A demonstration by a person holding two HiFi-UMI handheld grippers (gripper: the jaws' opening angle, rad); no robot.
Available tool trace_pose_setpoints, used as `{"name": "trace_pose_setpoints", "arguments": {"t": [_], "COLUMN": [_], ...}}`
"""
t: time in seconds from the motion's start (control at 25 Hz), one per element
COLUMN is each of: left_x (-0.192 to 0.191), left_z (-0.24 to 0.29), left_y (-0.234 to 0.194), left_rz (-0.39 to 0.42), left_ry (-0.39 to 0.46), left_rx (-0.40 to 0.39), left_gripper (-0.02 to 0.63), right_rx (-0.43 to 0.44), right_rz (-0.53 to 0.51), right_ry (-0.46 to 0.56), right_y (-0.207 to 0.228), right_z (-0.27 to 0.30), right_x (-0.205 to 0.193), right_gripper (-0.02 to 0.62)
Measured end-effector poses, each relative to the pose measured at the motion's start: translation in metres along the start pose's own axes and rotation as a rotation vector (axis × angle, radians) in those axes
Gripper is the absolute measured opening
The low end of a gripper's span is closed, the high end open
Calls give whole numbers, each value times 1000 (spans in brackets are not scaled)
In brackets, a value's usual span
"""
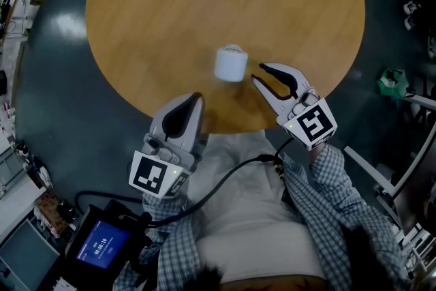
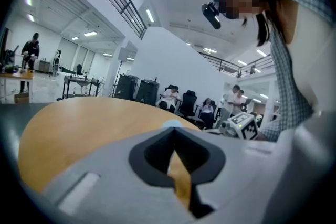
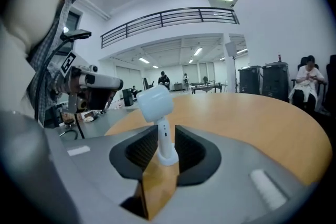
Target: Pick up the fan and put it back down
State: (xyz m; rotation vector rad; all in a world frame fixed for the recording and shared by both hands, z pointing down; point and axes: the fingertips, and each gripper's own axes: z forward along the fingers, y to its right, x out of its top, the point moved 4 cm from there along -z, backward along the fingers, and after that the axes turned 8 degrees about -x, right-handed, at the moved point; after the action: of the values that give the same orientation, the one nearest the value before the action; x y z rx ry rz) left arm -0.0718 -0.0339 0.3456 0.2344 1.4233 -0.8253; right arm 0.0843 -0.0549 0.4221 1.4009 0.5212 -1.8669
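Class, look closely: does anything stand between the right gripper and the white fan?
Nothing visible does. The fan stands upright on the table, straight ahead of the right gripper, whose jaws are apart.

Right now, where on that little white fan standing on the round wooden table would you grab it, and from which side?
Probably the slim stem of the small white upright fan, below its bulky round head, coming level from the right gripper's side. The stem is narrow enough for the jaws, and that gripper's open jaws line up on it, not touching.
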Motion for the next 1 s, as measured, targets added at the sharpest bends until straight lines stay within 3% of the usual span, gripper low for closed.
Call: {"name": "trace_pose_setpoints", "arguments": {"t": [0.16,0.48,1.0], "left_x": [10,31,64], "left_z": [6,17,29], "left_y": [1,0,-6], "left_rz": [34,100,205], "left_ry": [32,80,173], "left_rx": [-29,-54,-51], "left_gripper": [0,0,0], "right_rx": [-51,-125,-146], "right_rz": [40,69,64], "right_ry": [51,115,269], "right_y": [7,26,47], "right_z": [-11,-18,-22], "right_x": [18,43,103], "right_gripper": [46,8,5]}}
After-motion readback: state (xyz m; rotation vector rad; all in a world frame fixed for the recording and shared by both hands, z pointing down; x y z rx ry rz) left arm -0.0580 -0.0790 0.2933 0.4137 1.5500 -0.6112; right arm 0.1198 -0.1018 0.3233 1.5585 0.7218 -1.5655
